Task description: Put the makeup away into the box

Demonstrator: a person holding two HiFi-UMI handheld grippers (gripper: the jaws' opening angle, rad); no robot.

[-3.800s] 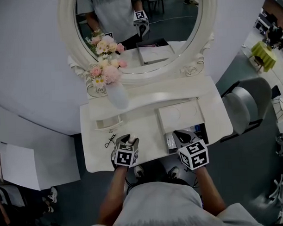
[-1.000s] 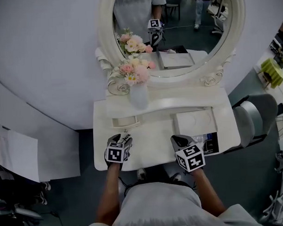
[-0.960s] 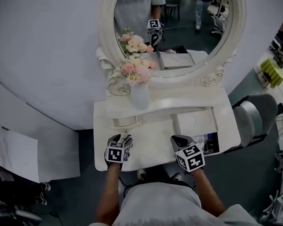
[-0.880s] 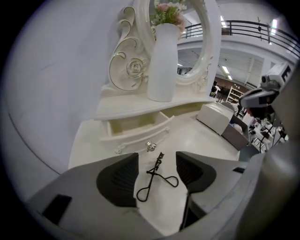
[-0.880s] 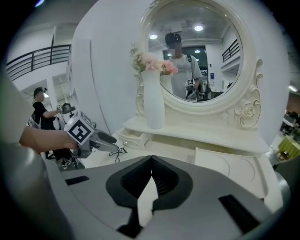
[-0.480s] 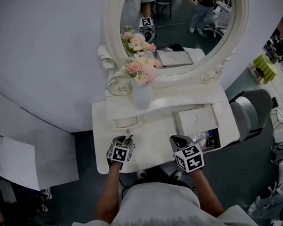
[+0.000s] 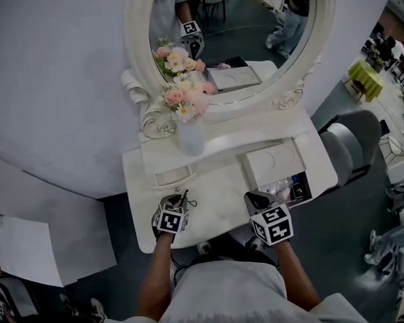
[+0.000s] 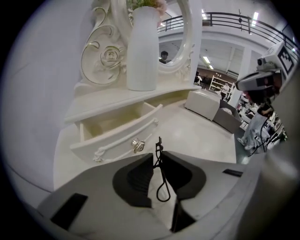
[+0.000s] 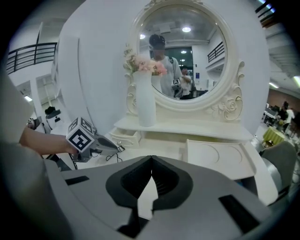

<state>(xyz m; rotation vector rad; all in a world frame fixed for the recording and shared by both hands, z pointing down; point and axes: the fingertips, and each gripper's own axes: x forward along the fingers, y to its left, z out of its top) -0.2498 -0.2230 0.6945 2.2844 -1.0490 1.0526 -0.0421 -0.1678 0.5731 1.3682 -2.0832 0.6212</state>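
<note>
A thin black eyelash curler (image 8: 162, 180) lies on the white vanity top (image 7: 213, 190), near its front left. My left gripper (image 8: 157, 155) points down at it; its jaws have just been closing and now pinch the curler's wire stem between their tips. From the head view the curler (image 7: 185, 199) pokes out ahead of the left gripper (image 7: 178, 204). My right gripper (image 7: 253, 199) hovers at the front right, shut with nothing in it (image 9: 151, 171). The makeup box (image 7: 292, 188) stands open to its right, with its white lid (image 7: 271, 162) flipped back.
A small drawer (image 8: 117, 136) stands pulled open just beyond the curler. A white vase of pink flowers (image 7: 188, 135) sits on the raised shelf under the oval mirror (image 7: 230, 31). A grey chair (image 7: 350, 149) stands right of the vanity.
The left gripper has sunk a little onto the curler and its jaws have closed around it. The right gripper has stayed in place. The head camera's framing has shifted.
</note>
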